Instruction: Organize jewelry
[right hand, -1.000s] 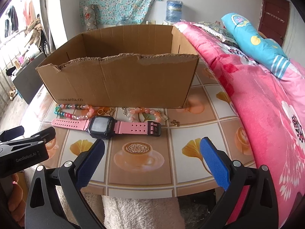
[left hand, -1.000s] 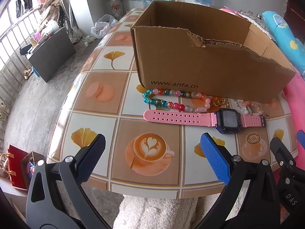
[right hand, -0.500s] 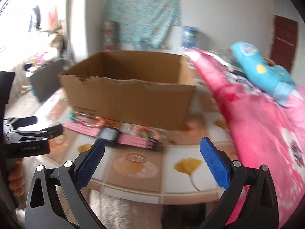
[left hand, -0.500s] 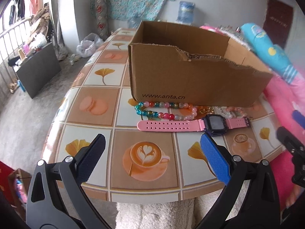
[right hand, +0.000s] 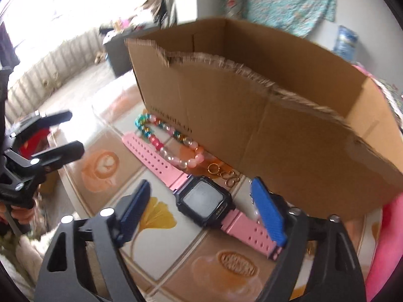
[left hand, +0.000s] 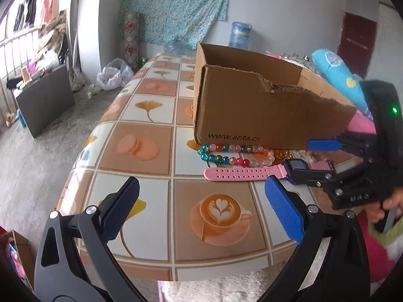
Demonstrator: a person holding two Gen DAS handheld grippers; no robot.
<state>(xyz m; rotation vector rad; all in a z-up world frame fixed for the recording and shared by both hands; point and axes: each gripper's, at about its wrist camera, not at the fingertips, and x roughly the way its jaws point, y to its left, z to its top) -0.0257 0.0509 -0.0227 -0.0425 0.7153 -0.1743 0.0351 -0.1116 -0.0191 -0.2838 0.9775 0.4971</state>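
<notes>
The right gripper [right hand: 201, 201] is tilting down over the pink watch [right hand: 204, 201] on the counter [right hand: 241, 284]. Its jaws are closing with the watch's black face between the 2 blue pads, which are not yet pressing on it. The watch is lying flat just in front of the cardboard box [right hand: 277, 115], with a beaded bracelet [right hand: 166, 143] beside its strap and small gold rings [right hand: 221, 173] near the box wall. The left gripper [left hand: 201, 214] is hovering spread wide over the tiled counter, holding nothing, well short of the bracelet [left hand: 234, 154] and the watch [left hand: 252, 173].
</notes>
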